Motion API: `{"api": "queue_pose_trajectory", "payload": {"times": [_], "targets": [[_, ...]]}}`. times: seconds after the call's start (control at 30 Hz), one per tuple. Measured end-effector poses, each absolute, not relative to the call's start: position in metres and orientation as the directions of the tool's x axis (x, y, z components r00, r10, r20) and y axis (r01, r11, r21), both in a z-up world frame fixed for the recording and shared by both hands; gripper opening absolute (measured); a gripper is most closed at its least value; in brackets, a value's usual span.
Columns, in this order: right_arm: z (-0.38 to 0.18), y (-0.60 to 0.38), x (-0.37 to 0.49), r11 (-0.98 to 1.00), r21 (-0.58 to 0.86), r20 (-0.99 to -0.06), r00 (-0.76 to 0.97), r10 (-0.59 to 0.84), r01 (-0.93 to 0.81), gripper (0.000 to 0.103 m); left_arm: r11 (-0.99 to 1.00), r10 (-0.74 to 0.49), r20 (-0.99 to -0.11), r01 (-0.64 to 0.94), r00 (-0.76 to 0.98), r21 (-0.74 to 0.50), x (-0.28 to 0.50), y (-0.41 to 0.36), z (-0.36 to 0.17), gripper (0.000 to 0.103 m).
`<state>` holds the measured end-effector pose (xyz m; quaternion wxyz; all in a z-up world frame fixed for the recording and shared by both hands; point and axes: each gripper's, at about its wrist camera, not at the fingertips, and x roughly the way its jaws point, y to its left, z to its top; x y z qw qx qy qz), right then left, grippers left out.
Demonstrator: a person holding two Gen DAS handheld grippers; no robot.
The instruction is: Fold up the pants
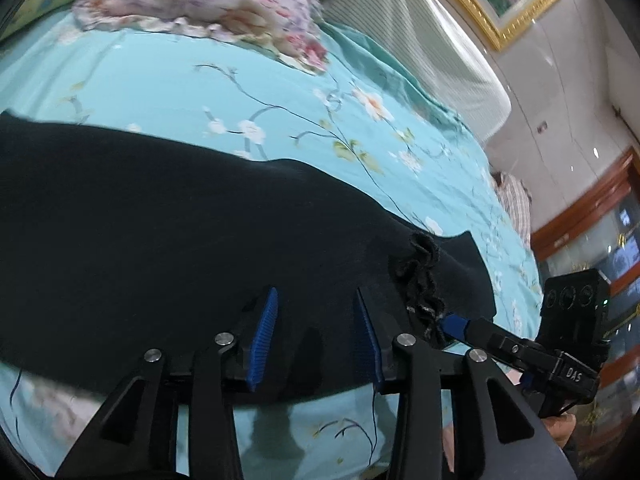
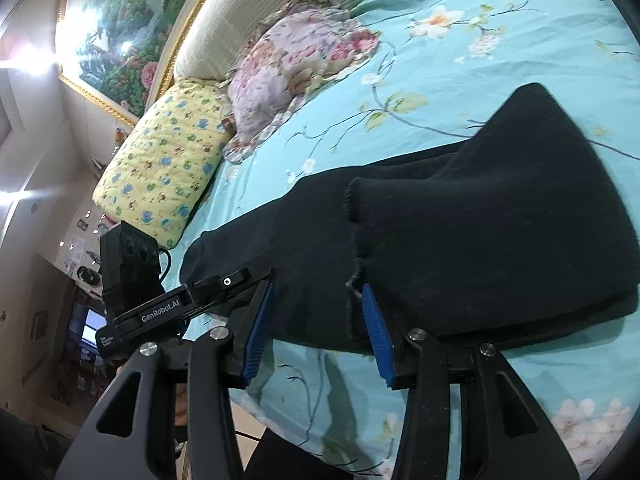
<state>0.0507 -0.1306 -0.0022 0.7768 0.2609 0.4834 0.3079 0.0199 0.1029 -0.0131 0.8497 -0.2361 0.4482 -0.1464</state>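
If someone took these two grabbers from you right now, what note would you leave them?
Left gripper: open, holding nothing, just above the black pants.
Right gripper: open, empty, at the near edge of the pants.
Where: pants lie on the bed's blue flowered sheet; pillows sit by the headboard.
Done: one part is already laid over the rest.
Left: probably another fold, then smooth it flat.

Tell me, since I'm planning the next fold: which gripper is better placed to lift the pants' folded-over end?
Probably right: the right gripper stands open at the folded-over flap's edge on the pants; the left gripper hovers over flat cloth.
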Motion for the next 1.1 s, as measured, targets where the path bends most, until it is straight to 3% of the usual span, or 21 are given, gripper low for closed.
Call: {"api": "queue_pose_trajectory", "payload": {"times": [0.2, 0.67, 1.1], "targets": [[0.001, -0.114, 0.051, 0.666, 0.701, -0.594, 0.308, 0.743, -0.255, 0.047, 0.837, -0.414, -0.679, -0.04, 0.606, -0.546, 0.0, 0.126, -0.009, 0.043], [0.019, -0.059, 0.071, 0.655, 0.652, -0.613, 0.242, 0.752, -0.382, 0.052, 0.775, -0.334, -0.65, -0.193, 0.683, -0.601, -0.045, 0.195, -0.001, 0.061], [0.023, -0.001, 0.086, 0.62, 0.619, -0.636, 0.156, 0.756, -0.482, 0.053, 0.673, -0.205, -0.665, -0.39, 0.718, -0.629, -0.09, 0.268, -0.017, 0.061]]}}
